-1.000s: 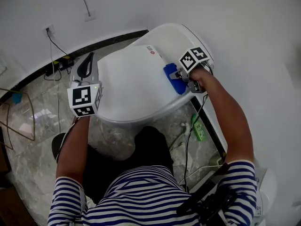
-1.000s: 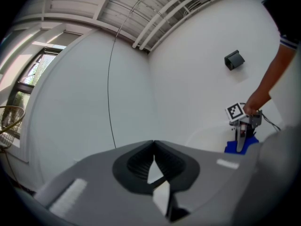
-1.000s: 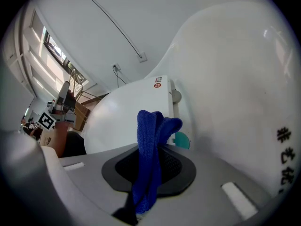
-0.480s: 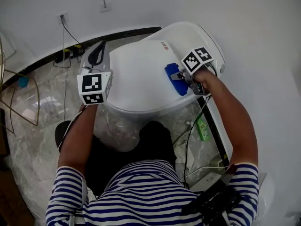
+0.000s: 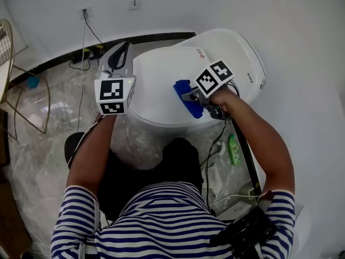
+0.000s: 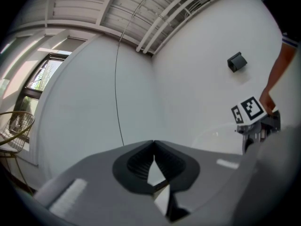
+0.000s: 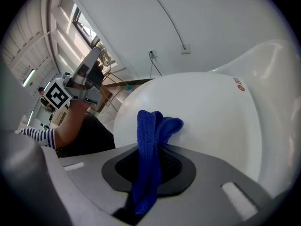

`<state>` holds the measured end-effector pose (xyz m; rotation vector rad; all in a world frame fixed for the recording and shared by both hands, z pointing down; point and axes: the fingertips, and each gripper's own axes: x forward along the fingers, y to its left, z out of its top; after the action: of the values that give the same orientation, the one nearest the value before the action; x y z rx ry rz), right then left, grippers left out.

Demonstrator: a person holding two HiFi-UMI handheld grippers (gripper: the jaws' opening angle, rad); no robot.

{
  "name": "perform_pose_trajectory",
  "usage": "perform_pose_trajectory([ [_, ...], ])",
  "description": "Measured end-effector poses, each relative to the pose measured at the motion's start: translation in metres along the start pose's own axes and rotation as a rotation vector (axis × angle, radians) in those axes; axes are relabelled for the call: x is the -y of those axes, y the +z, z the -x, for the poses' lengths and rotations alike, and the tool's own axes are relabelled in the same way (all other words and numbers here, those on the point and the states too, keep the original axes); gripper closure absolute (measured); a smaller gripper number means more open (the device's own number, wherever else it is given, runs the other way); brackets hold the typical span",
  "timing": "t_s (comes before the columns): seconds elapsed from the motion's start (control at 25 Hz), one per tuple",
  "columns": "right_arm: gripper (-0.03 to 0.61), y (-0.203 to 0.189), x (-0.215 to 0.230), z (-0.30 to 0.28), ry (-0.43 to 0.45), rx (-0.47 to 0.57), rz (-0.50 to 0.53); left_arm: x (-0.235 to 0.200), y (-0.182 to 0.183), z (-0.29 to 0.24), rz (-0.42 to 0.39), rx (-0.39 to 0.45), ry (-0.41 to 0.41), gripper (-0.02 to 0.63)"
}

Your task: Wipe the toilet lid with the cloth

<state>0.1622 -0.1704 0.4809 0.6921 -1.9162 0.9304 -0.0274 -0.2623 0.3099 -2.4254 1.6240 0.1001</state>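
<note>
Closest to the camera I note the person's striped shirt (image 5: 156, 220), with dark trousers below it, on the near side of the toilet lid (image 5: 159, 80). On the marble floor (image 5: 43, 144) to the right of the lid, down by the toilet's base, lies a green bottle (image 5: 233, 150) among loose cables. Both forearms reach forward toward the lid. The right tongs (image 7: 157, 155) are pinching the blue cloth (image 7: 150, 140): in the right gripper view the cloth is folded between the two pads, one end standing up past the tips and the rest hanging down toward the camera. In the head view the cloth rests on the lid's right half, near its front edge, and appears to touch the white surface. The left tongs (image 6: 154, 147) are pressed together at the tips and carry nothing; the left gripper view shows only white wall beyond them. In the head view they are held just off the lid's left edge, pointing away from the person toward the wall, apart from the lid. The lid is shut down flat, with a small red mark near its back edge. Behind the lid sits the toilet's white rear body (image 5: 240, 50). Farther off, left of the lid, a wall socket (image 5: 85, 11) has a black cable running down to the floor, and a wire chair (image 5: 8, 42) stands at the far left.
</note>
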Motion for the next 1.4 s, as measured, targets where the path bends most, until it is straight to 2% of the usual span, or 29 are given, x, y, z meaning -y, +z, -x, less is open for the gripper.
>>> perform_pose_trajectory([
  [0.28,0.515,0.004,-0.073,-0.042,0.074,-0.036,0.141,-0.017,-0.001,0.012,-0.014,-0.004,0.025,0.609],
  [0.48,0.515,0.003,-0.121,-0.077,0.146,-0.088,0.250,-0.040,-0.002,0.027,-0.025,-0.015,0.073,0.609],
  [0.96,0.515,0.014,-0.185,-0.138,0.271,-0.142,0.353,-0.085,-0.002,0.058,-0.039,-0.024,0.147,0.609],
  [1.16,0.515,0.039,-0.205,-0.111,0.360,-0.041,0.331,-0.089,-0.007,0.052,-0.024,-0.034,0.148,0.609],
  [1.4,0.515,0.077,-0.175,-0.052,0.350,0.202,0.209,-0.078,-0.013,0.033,0.012,-0.042,0.117,0.609],
])
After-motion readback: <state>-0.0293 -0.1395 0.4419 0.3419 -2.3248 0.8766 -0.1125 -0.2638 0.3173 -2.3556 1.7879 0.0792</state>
